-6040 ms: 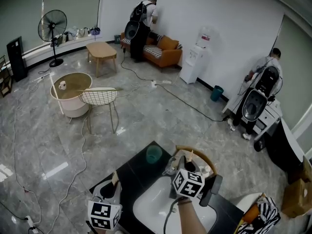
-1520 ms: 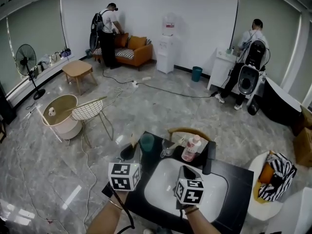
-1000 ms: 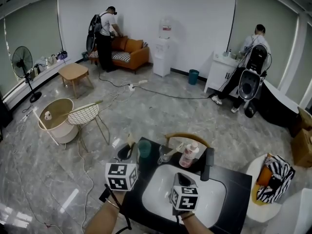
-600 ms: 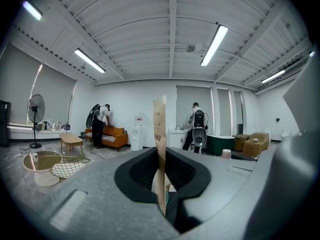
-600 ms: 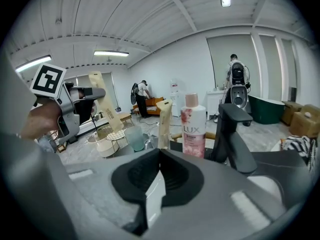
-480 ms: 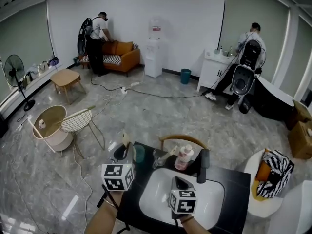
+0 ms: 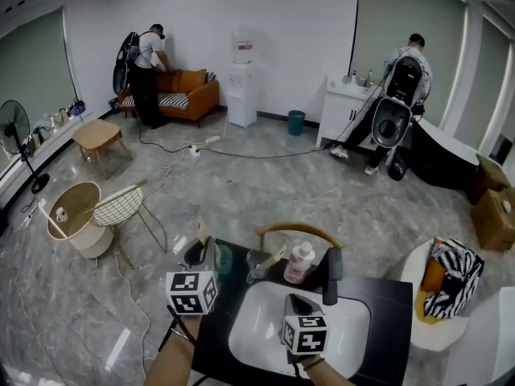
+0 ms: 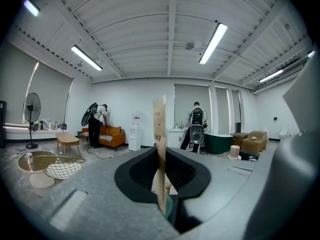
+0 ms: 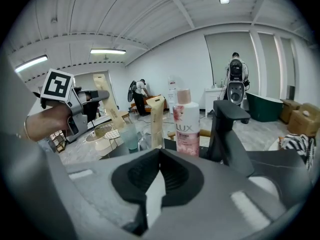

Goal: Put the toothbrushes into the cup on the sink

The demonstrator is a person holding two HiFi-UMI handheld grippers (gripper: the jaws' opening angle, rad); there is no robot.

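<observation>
Paper-wrapped toothbrushes (image 9: 156, 121): 2; green cup (image 9: 131, 135): 1

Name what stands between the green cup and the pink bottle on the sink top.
A clear glass with a paper-wrapped toothbrush standing in it. Both the head view and the right gripper view show it.

A grey marble floor (image 7: 265, 187) lies under white walls (image 7: 298, 30) and long ceiling lamps (image 8: 213, 36), and by the far wall stand an orange sofa (image 7: 189, 95), a white water dispenser (image 7: 241, 87), a teal bin (image 7: 296, 122) and a white cabinet (image 7: 342, 112), with a fan (image 7: 14, 123) at the left.
</observation>
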